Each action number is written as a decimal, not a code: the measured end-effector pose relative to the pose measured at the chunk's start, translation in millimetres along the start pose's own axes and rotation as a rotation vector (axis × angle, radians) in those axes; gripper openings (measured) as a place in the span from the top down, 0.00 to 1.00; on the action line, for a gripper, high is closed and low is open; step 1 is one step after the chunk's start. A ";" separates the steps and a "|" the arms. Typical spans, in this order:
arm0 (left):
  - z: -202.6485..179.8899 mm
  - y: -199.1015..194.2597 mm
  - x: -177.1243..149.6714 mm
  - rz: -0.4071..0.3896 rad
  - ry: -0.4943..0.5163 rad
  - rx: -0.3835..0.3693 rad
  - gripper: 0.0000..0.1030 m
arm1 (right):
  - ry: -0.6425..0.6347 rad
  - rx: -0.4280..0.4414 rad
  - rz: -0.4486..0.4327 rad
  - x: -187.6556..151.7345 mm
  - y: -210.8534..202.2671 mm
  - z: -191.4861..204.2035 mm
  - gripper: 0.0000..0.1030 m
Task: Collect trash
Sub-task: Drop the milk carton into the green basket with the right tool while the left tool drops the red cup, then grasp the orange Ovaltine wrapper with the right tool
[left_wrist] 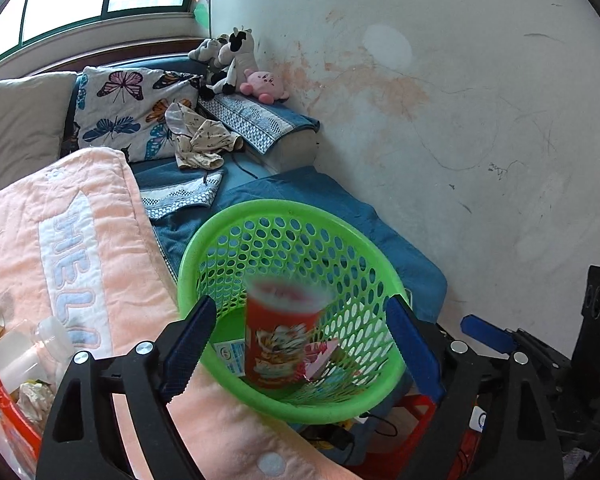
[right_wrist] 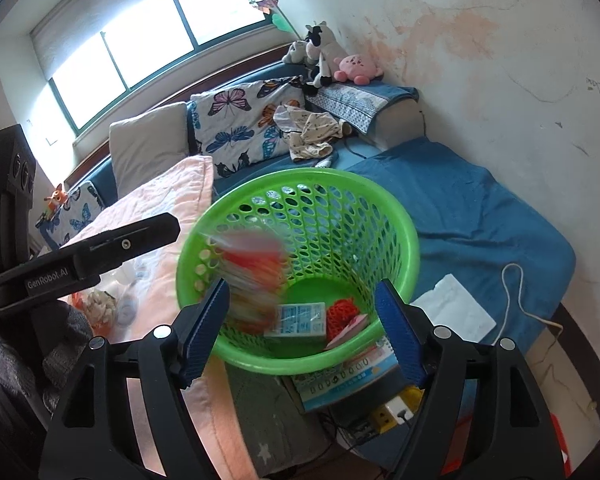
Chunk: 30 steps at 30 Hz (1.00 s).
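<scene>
A round green plastic basket with a perforated wall [left_wrist: 220, 236] [right_wrist: 404, 216] sits at the edge of a bed covered by a blue sheet [left_wrist: 328, 192] [right_wrist: 480, 208], and serves as the landmark here.

The left gripper [left_wrist: 300, 344] hangs over the near rim of the basket with its blue-padded jaws wide apart and nothing pressed between them. In the gap, inside the basket, is a red cylindrical paper cup with printed pictures [left_wrist: 282, 344], blurred and touching neither pad.

The right gripper [right_wrist: 306, 326] is also at the near rim, jaws spread and gripping nothing. A blurred red-and-clear crinkled wrapper [right_wrist: 252, 272] shows against the basket's left inner wall, free of the pads. On the basket floor lie a small blue-and-white carton [right_wrist: 298, 320] and, just right of it, a piece of red netting [right_wrist: 342, 312].

Left of the basket lies a pink quilted blanket with white lettering [left_wrist: 100, 240] [right_wrist: 160, 200]. Further left on it, in the left wrist view, are a clear plastic bottle [left_wrist: 40, 344] and a crumpled wrapper [left_wrist: 30, 396]. Right of the basket a white paper sheet [right_wrist: 456, 308] lies on the bed.
</scene>
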<state>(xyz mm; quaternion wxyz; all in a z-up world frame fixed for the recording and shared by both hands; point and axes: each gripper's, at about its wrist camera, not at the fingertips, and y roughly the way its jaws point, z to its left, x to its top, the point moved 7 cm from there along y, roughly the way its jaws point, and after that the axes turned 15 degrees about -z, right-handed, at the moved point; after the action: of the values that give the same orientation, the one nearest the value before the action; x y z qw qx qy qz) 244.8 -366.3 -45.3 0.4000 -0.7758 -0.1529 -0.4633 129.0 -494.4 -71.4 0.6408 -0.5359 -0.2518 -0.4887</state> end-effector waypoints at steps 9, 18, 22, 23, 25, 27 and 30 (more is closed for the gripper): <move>21.9 -54.2 7.0 -0.054 0.027 0.076 0.19 | -0.046 0.075 -0.012 -6.8 -8.5 36.3 0.24; 73.2 -118.2 2.7 -0.106 0.005 0.192 0.18 | -0.075 0.176 0.011 -18.6 -7.0 93.8 0.23; 104.0 -144.3 -1.3 -0.126 -0.017 0.257 0.18 | -0.097 0.225 0.027 -25.9 -4.5 124.9 0.23; 110.1 -149.5 -2.4 -0.131 -0.024 0.265 0.18 | -0.105 0.241 0.030 -27.3 -3.6 133.5 0.23; 126.8 -161.7 -6.1 -0.136 -0.044 0.289 0.18 | -0.114 0.268 0.037 -30.0 -2.1 148.5 0.23; 141.5 -171.6 -9.2 -0.144 -0.062 0.312 0.18 | -0.118 0.304 0.053 -33.2 1.1 166.0 0.23; 165.1 -187.2 -15.7 -0.151 -0.098 0.348 0.18 | -0.129 0.340 0.062 -35.1 5.9 185.9 0.23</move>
<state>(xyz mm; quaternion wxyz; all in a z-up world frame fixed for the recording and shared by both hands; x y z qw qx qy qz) 221.2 -119.8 -10.2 0.4843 -0.7030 -0.3075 -0.4203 157.7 -308.7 -48.2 0.7195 -0.4574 -0.3548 -0.3836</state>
